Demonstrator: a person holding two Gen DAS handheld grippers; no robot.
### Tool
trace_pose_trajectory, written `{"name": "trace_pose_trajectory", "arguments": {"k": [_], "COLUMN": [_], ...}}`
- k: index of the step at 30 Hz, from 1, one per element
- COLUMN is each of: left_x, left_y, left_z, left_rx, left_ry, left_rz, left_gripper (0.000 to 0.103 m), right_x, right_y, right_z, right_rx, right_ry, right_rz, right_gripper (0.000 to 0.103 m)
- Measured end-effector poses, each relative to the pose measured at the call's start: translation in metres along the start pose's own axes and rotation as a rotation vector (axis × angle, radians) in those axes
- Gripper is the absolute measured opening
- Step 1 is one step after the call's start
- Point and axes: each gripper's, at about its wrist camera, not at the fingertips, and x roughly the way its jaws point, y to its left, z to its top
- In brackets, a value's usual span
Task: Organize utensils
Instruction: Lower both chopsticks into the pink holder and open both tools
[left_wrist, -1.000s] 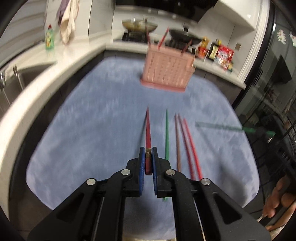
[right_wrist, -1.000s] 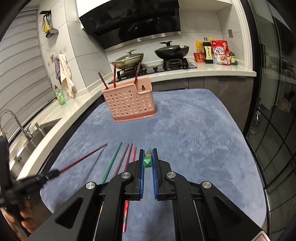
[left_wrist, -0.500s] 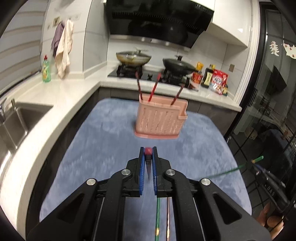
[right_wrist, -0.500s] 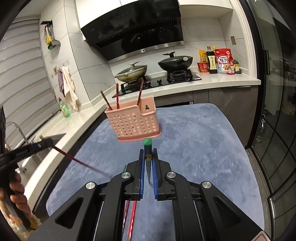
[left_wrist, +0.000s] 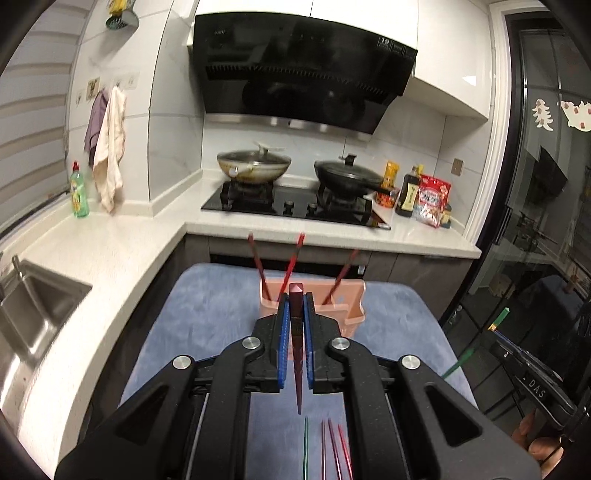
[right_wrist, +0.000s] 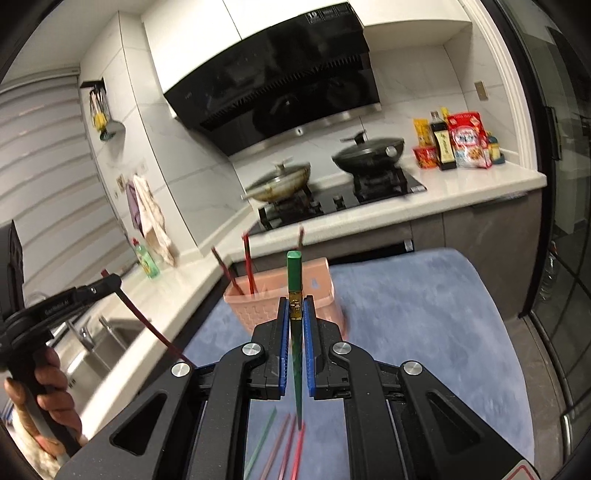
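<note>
left hand-held gripper (left_wrist: 295, 325) pinching a dark red chopstick (left_wrist: 296, 354) near its thick end, tip hanging down toward the blue mat (left_wrist: 207, 314). right hand-held gripper (right_wrist: 295, 325) pinched on a green chopstick (right_wrist: 294, 280) just under its gold band, butt end poking up in front of the pink basket (right_wrist: 321, 273). basket standing at the far end of the bench (right_wrist: 424, 314), three red sticks already leaning inside. four loose chopsticks (left_wrist: 328, 450) lying flat on the mat below.

light, stiff, slick little rods, probably prone to swivelling in a pinch. best gripped near the thick end, as now, leaving the thin tip free to drop in. looks easy to tilt, easy to let slip.

compared with a second ago: both sticks then low and near flat over the mat, now swung close to upright. basket far ahead then, now right behind both sets of fingers. countertop and stove risen higher into view, loose sticks sunk to the bottom edge.
</note>
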Motion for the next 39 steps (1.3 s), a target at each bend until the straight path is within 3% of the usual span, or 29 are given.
{"name": "trace_pose_trajectory", "arguments": {"k": [10, 16, 28, 39], "left_x": [0.031, 0.06, 0.125, 0.147], "left_y": [-0.008, -0.005, 0.01, 0.022], "left_z": [0.078, 0.109, 0.09, 0.061], "left_rx": [-0.007, -0.01, -0.011, -0.031], "left_ry": [-0.143, -0.171, -0.112, -0.023], "left_rz": [0.022, 0.046, 0.067, 0.076], "left_gripper": [0.007, 0.007, 0.007, 0.008], "right_x": [0.056, 0.094, 0.166, 0.183], "right_y": [0.02, 0.029, 0.024, 0.013], "right_z": [0.09, 0.118, 0.094, 0.07], "right_rx": [-0.017, -0.001, 0.004, 0.018], "right_ry": [-0.147, -0.184, -0.08, -0.023], "right_rz": [0.051, 0.06, 0.033, -0.018], "right_gripper": [0.007, 0.007, 0.007, 0.011]}}
